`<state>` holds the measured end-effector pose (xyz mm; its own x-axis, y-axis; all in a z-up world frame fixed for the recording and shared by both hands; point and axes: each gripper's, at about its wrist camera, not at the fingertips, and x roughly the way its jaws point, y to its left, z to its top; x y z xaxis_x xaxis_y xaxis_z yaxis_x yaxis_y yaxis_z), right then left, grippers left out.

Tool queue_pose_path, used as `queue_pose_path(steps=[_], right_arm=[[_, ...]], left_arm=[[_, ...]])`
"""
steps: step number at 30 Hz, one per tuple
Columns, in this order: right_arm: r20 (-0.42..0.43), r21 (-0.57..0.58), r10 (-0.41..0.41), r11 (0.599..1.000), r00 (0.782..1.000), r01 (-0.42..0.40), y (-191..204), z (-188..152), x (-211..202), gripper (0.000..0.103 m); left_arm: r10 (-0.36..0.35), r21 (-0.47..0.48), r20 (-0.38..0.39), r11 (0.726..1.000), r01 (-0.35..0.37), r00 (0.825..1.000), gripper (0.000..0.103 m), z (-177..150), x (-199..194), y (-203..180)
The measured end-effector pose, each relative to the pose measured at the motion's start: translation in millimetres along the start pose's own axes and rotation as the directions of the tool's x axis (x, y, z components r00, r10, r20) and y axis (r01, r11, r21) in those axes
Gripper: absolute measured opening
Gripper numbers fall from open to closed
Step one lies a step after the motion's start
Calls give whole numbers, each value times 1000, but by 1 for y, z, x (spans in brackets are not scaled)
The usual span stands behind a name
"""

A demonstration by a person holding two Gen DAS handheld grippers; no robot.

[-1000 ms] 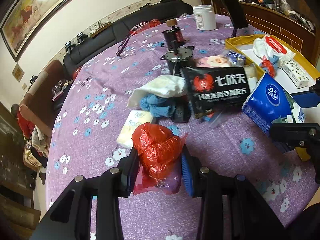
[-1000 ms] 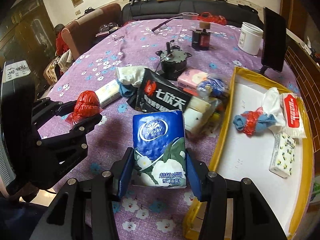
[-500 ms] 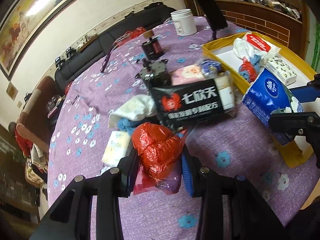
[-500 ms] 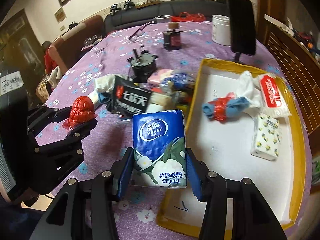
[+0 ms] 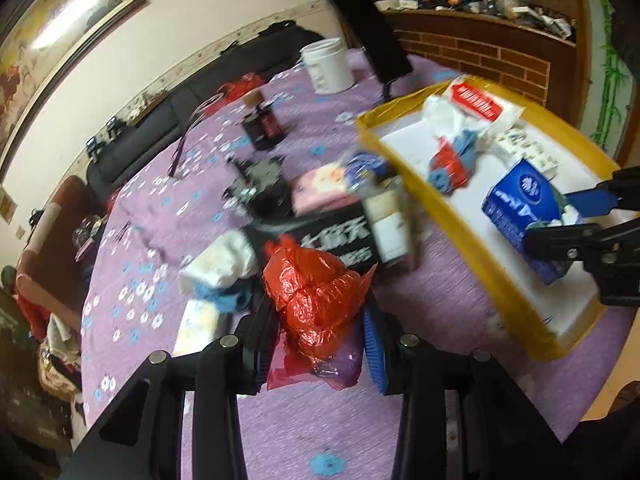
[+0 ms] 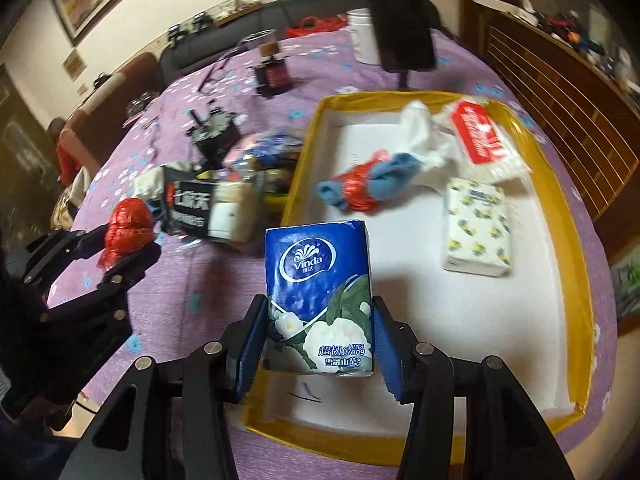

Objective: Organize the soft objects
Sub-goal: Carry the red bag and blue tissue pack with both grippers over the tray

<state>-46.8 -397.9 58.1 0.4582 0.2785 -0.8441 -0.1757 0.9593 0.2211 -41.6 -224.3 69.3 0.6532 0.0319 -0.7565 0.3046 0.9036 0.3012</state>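
My left gripper (image 5: 318, 334) is shut on a crumpled red plastic bag (image 5: 316, 296), held above the purple flowered tablecloth (image 5: 304, 432). My right gripper (image 6: 318, 340) is shut on a blue Vinda tissue pack (image 6: 320, 280), which hangs over the near left corner of the yellow-rimmed white tray (image 6: 578, 240). Inside the tray lie a red-and-blue cloth bundle (image 6: 360, 190), a white cloth (image 6: 420, 136), a red-labelled tissue pack (image 6: 480, 140) and a yellow-flowered tissue pack (image 6: 478, 232). In the right wrist view the left gripper (image 6: 124, 240) with the red bag (image 6: 128, 224) sits at far left.
A pile left of the tray holds a black packet (image 5: 340, 240), a pink pack (image 5: 320, 192), a white cloth (image 5: 220, 260) and a blue rag (image 5: 224, 300). Farther back stand a dark motor part (image 6: 214, 132), a small bottle (image 6: 274, 72), a white tub (image 5: 326, 64) and a black stand (image 6: 400, 20).
Both grippers have swung right toward the tray, each keeping its grip. The blue tissue pack has gone from over the tablecloth to over the tray's near corner.
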Motion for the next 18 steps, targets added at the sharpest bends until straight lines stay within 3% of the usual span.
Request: queue_pose_path(steps=[10, 18], right_arm=[[-17, 115, -70, 991, 997, 72, -50, -7, -8, 54], [-52, 187, -106, 976, 993, 114, -89, -10, -9, 54]], left_arm=[[-167, 70, 40, 984, 164, 985, 38, 35, -3, -48], [-311, 92, -22, 946, 311, 950, 38, 62, 15, -94]])
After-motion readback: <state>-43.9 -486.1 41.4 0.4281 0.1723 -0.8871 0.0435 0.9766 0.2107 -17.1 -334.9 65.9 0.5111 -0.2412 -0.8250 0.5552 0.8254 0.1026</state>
